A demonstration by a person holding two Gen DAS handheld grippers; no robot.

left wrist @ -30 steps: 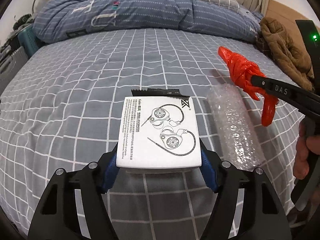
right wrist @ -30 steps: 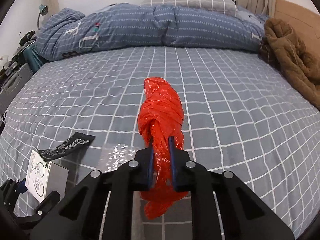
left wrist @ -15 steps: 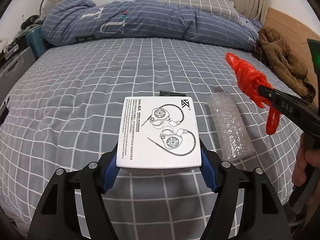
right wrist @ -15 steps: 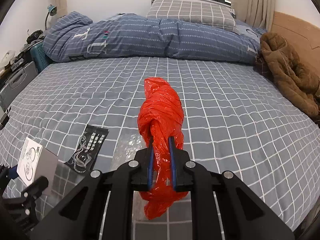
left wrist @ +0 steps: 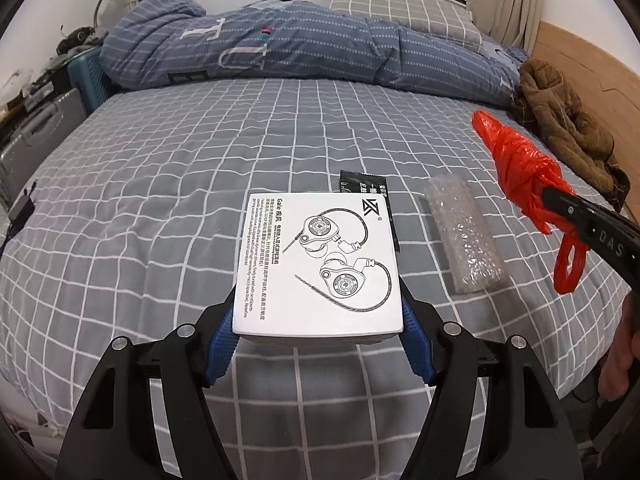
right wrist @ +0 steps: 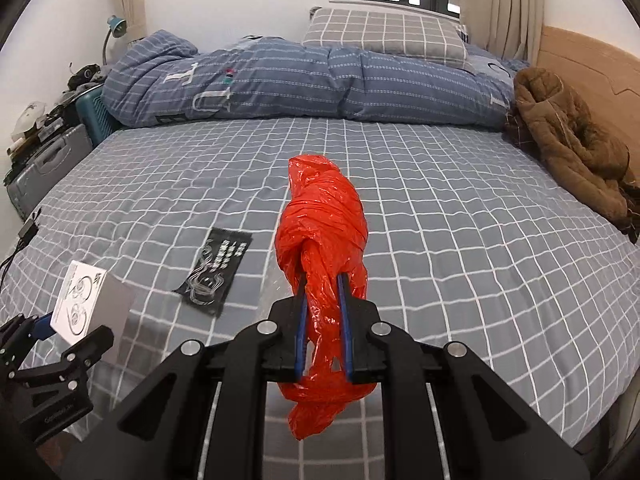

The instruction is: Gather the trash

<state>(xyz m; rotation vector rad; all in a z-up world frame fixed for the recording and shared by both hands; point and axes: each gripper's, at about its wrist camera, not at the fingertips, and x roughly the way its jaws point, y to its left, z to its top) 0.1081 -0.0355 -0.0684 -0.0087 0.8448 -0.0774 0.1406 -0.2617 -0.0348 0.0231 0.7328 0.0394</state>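
My left gripper (left wrist: 318, 304) is shut on a white earphone box (left wrist: 318, 264), held flat above the bed; the box (right wrist: 86, 300) also shows at the lower left of the right wrist view. My right gripper (right wrist: 322, 292) is shut on a knotted red plastic bag (right wrist: 324, 220), lifted off the bed; the bag (left wrist: 520, 168) hangs at the right of the left wrist view. On the sheet lie a black foil wrapper (right wrist: 216, 270) and a strip of clear bubble wrap (left wrist: 464, 236). The wrapper (left wrist: 362, 182) is partly hidden behind the box.
The bed has a grey checked sheet (right wrist: 440, 200), a blue duvet (right wrist: 300, 80) rolled along its far side and a pillow (right wrist: 384, 34). A brown jacket (right wrist: 568, 140) lies at the right by the wooden headboard. Cases and clutter (right wrist: 44, 148) stand left of the bed.
Both grippers have pulled back and risen from the bed with their loads. More of the room's far wall and window shows, and the black wrapper is now uncovered.
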